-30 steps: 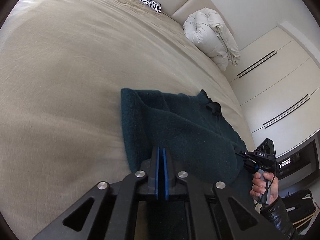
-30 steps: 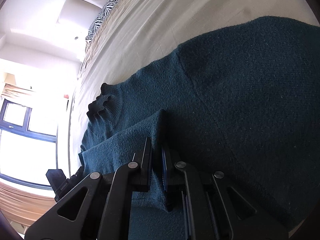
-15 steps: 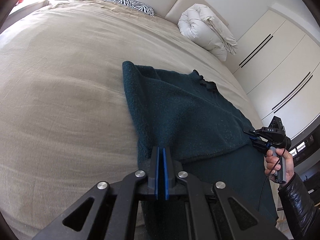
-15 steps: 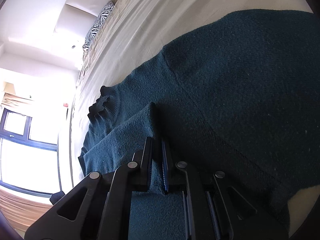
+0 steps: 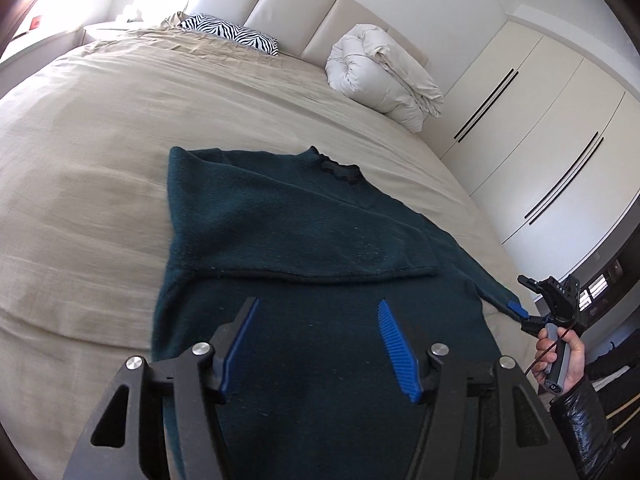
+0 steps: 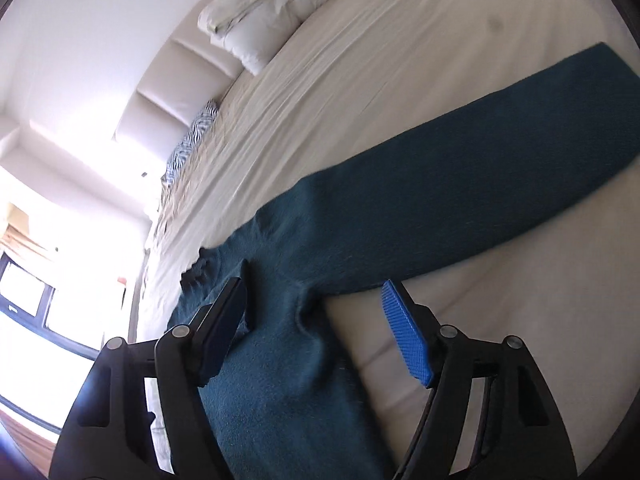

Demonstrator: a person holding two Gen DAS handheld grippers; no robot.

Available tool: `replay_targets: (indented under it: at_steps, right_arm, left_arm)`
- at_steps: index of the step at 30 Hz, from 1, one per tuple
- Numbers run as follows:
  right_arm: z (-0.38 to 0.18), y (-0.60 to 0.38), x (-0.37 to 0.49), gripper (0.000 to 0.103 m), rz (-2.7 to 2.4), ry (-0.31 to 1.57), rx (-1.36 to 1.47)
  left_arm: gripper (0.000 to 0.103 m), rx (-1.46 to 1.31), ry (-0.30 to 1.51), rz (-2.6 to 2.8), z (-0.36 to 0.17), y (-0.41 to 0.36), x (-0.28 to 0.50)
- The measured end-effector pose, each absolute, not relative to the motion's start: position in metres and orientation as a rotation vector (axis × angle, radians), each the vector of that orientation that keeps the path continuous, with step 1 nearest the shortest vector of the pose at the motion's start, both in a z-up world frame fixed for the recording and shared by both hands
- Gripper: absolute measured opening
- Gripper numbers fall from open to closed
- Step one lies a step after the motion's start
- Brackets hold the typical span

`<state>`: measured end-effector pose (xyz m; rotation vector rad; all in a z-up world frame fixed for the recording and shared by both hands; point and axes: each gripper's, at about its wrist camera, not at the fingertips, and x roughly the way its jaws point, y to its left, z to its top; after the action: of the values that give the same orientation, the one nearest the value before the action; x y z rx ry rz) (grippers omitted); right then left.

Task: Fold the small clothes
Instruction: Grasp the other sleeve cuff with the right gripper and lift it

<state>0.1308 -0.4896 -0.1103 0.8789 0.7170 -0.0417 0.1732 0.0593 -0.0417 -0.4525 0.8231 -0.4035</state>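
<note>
A dark teal knit sweater (image 5: 304,240) lies flat on the beige bed, collar (image 5: 340,170) toward the headboard. One sleeve is folded across its chest. My left gripper (image 5: 316,320) is open and empty above the sweater's lower body. My right gripper (image 5: 528,300) shows at the right of the left wrist view, open, at the sweater's right edge. In the right wrist view the right gripper (image 6: 316,304) is open over the sweater (image 6: 420,220), whose other sleeve (image 6: 540,128) stretches out across the bed.
A white rolled duvet (image 5: 384,76) and a zebra pillow (image 5: 232,34) lie by the padded headboard. White wardrobe doors (image 5: 532,128) stand to the right. Bare beige bedsheet (image 5: 88,152) surrounds the sweater. A window (image 6: 24,304) is at the far side.
Both grippers opened and let go of the sweater fabric. They pulled back, and the folded sleeve now rests across the sweater's chest.
</note>
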Motion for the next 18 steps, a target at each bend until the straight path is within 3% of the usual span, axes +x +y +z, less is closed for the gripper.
replay_targets:
  at_steps: [7, 15, 18]
  right_arm:
    - [-0.156, -0.613, 0.050, 0.069, -0.254, 0.594, 1.191]
    - [-0.179, -0.682, 0.041, 0.061, -0.348, 0.473, 1.354]
    - [-0.185, -0.709, 0.047, 0.031, -0.379, 0.463, 1.367]
  left_arm:
    - [0.062, -0.499, 0.882, -0.449, -0.050, 0.019, 0.169]
    - [0.063, -0.513, 0.927, -0.451, -0.055, 0.004, 0.166]
    - [0.063, -0.524, 0.934, -0.450, -0.058, 0.005, 0.166]
